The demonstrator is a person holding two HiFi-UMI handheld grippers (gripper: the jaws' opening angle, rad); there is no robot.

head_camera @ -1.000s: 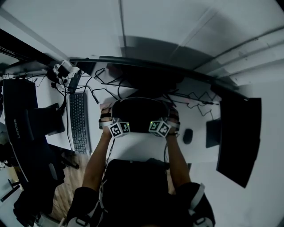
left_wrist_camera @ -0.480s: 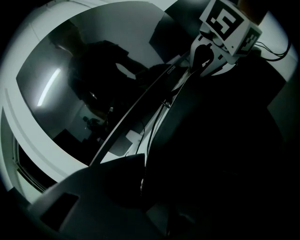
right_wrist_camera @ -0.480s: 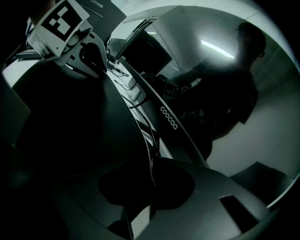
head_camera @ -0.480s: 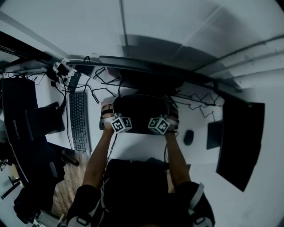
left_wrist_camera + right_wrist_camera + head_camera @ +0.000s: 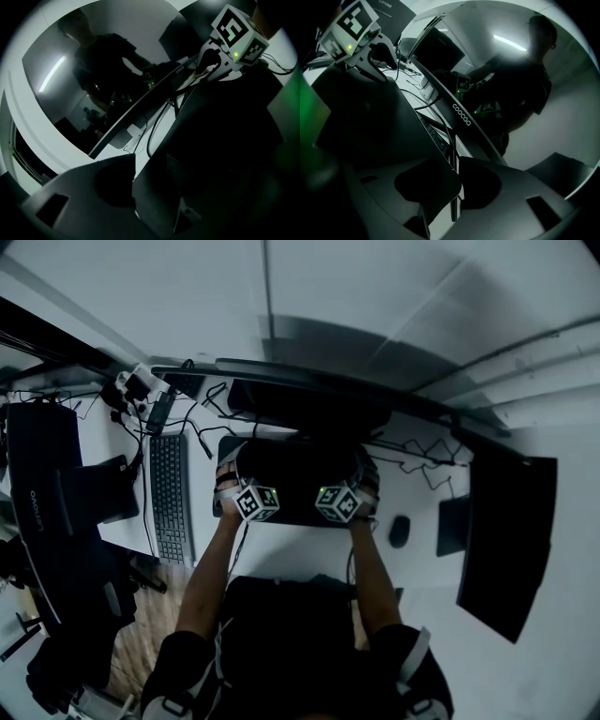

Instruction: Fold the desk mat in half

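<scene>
Head view, mat: the black, flat, soft-sheet desk mat point(image 5: 295, 474) lies on the white desk point(image 5: 291, 554) in front of the curved dark monitor point(image 5: 309, 404). Its long axis runs left to right.
Head view, grippers: the left gripper point(image 5: 228, 486) sits at the mat's left end and the right gripper point(image 5: 364, 482) at its right end. Both point away from the person, and each is equally near its own end.
Left gripper view, jaws: the left gripper point(image 5: 154, 187) has just been opening. The mat point(image 5: 220, 140) runs between the jaws but is no longer pinched.
Right gripper view, jaws: the right gripper point(image 5: 457, 187) has also just been opening. A corner of the mat point(image 5: 370, 122) rests against one jaw, with a gap to the other, so it is let go.
Judgement: the mat looks laid over in half. It stretches ahead of and between the two grippers, so drawing them back toward the person should clear it.
</scene>
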